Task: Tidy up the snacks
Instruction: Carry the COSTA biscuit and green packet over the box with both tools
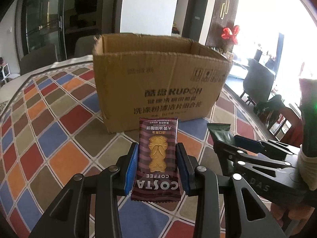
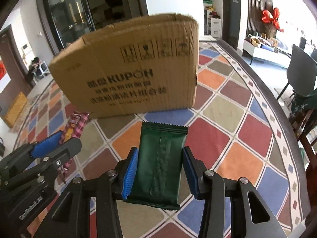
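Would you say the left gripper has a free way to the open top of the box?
Probably yes: the left gripper, shut on the brown packet, faces the box with only bare cloth between, though it must rise over the near wall.

Cardboard box (image 1: 158, 83) reads "KUPOH"; brown snack packet (image 1: 157, 158) reads "COSTA COFFEE".

Bright windows (image 1: 277, 19), glass doors (image 2: 67, 13), dark chairs (image 2: 301, 75).

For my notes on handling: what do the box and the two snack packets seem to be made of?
Box: brown corrugated cardboard, matte; ribbed lines and a frayed rim show. Brown Costa packet: glossy printed film, probably plastic; serrated sealed ends. Green packet: smooth film with a slight sheen, likely plastic or foil laminate; pressed centre seam and zigzag edge.
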